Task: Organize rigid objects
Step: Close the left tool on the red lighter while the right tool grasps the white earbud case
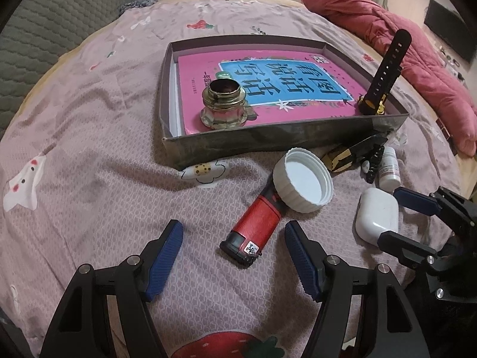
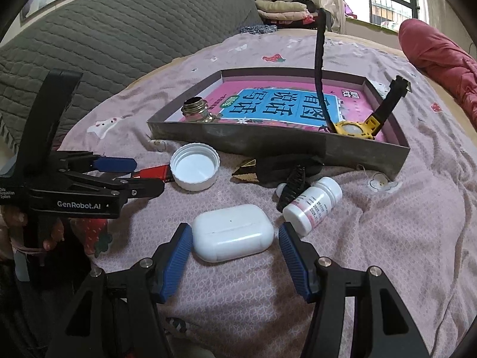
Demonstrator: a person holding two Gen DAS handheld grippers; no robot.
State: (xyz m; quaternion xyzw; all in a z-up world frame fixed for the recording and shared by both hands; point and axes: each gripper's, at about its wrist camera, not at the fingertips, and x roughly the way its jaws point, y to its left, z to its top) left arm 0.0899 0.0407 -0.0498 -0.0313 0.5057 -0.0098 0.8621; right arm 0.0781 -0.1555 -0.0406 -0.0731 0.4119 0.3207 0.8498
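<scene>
A red lighter (image 1: 258, 223) lies on the pink bedsheet, and my left gripper (image 1: 233, 226) stands open astride its lower end without touching it. The right wrist view shows the same: left gripper (image 2: 149, 175) open, lighter (image 2: 155, 171) between the fingers. A white earbud case (image 2: 232, 232) lies flat between the pads of my right gripper (image 2: 235, 226), which is open, with a small gap at the right pad. Seen from the left wrist, the case (image 1: 377, 214) sits inside the right gripper (image 1: 387, 215). The shallow grey box (image 1: 268, 144) holds a pink book (image 1: 208, 71), a glass jar (image 1: 223, 107) and a yellow watch (image 1: 384, 68).
In front of the box lie a white screw cap (image 1: 304, 179), a black-and-gold object (image 1: 348, 155), a black hair clip (image 1: 374, 164) and a white pill bottle (image 2: 313, 205). A red quilt (image 1: 387, 29) lies at the right, a grey headboard (image 2: 119, 29) at the left.
</scene>
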